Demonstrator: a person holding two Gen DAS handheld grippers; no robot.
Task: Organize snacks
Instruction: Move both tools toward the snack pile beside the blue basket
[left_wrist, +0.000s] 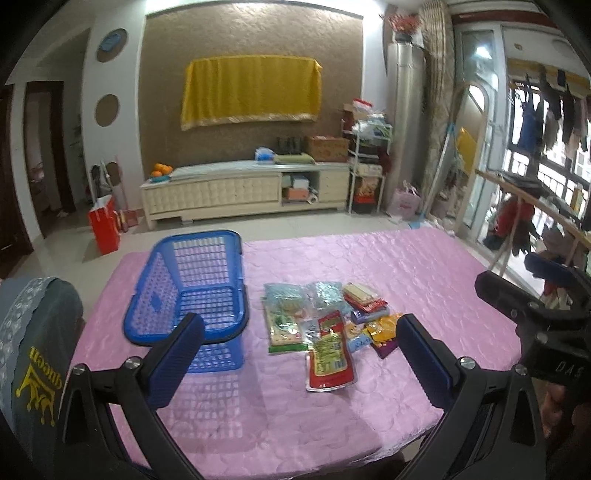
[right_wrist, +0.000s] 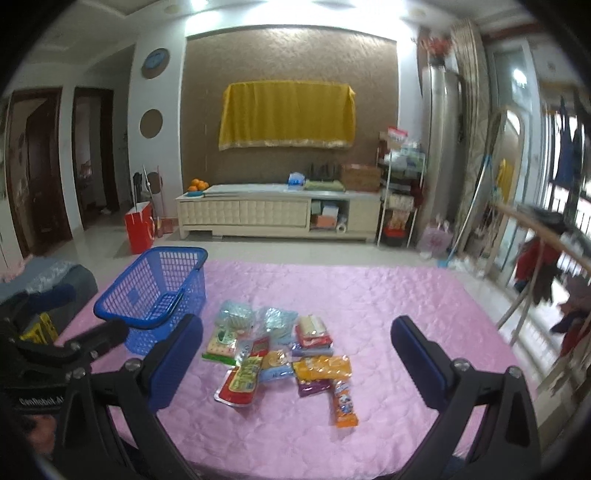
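Observation:
A pile of several snack packets (left_wrist: 328, 325) lies on the pink tablecloth (left_wrist: 424, 269), with a red-and-green packet (left_wrist: 330, 356) nearest me. An empty blue plastic basket (left_wrist: 192, 284) stands to their left. My left gripper (left_wrist: 301, 354) is open and empty, held above the table's near side. In the right wrist view the same pile (right_wrist: 280, 350) lies ahead, with an orange packet (right_wrist: 345, 404) at its near right, and the basket (right_wrist: 155, 295) is at the left. My right gripper (right_wrist: 297, 358) is open and empty above the table.
A grey cushion with yellow print (left_wrist: 37, 347) sits at the table's left edge. The right gripper's body (left_wrist: 539, 317) shows at the right of the left view. Beyond the table are a cream TV cabinet (left_wrist: 243, 192), a red bag (left_wrist: 105, 229) and a clothes rack (right_wrist: 546, 258).

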